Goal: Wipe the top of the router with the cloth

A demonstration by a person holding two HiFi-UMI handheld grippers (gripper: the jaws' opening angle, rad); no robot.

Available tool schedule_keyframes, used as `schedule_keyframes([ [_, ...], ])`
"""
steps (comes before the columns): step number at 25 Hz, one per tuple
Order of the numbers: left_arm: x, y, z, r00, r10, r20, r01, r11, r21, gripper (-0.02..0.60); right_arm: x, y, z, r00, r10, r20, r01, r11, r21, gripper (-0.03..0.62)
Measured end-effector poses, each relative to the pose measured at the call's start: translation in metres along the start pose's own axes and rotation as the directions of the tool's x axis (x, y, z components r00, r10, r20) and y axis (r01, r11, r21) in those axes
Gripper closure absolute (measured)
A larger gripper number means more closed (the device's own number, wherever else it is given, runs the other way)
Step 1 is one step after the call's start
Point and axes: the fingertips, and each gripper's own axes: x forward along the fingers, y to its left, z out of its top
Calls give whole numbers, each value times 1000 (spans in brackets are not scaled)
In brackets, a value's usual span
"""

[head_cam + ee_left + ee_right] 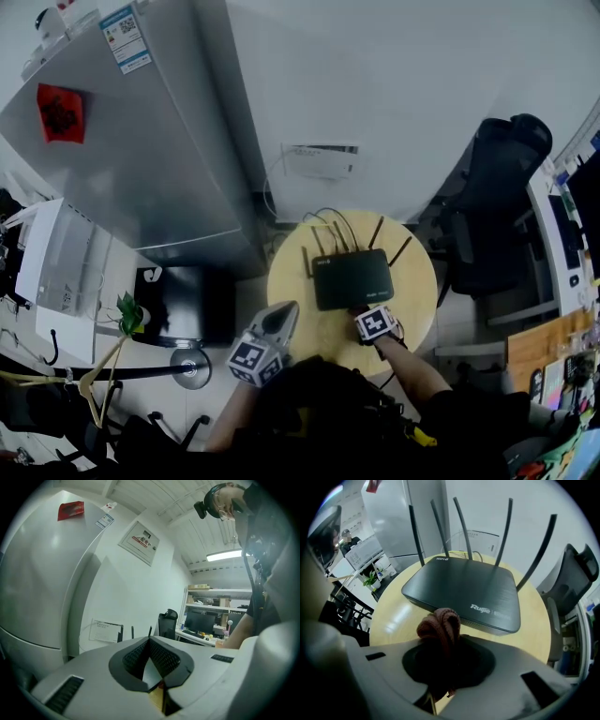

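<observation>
Router (465,590) sits on the round wooden table (391,616), set toward the back. Its antennas stand upright along the rear edge. The top face is flat, matt black and bare.

Right gripper (440,641): jaws clamped on the cloth (439,623), a reddish-brown wad bunched up and poking out past the tips. In the head view this gripper is at the router's near edge, toward the right corner. Whether the cloth touches the casing or hangs just short cannot be told. The cloth is not yet on the top face.

Left gripper (150,644): jaws together with nothing between them, held off the table's near-left side and aimed at the wall beside the fridge (42,573). It looks idle.

Judgement: the step in hand is getting the wad up onto the top.
- Lift it clear of the front lip.
- Set it down so cloth, not jaw tips, meets the plastic.
- Sweep side to side in overlapping passes, working front to back.
- Stop short of the antennas.
- Keep pressure light, since the router probably slides easily. The left gripper could steady the near-left corner.
</observation>
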Motion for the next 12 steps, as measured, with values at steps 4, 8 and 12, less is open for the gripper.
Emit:
schedule_keyframes([
  [4, 7, -5, -1, 1000, -14, -6, 14, 1000, -5, 580, -3, -17, -20, 999, 1, -54, 3, 998, 65, 533],
  [8, 15, -12, 0, 1000, -26, -9, 26, 1000, 2, 580, -6, -40, -20, 1000, -24, -19, 26, 997, 74, 533],
  [12, 23, -19, -3, 999, -34, -13, 34, 999, 10, 579, -10, -64, -12, 997, -71, 42, 69, 996, 57, 533],
])
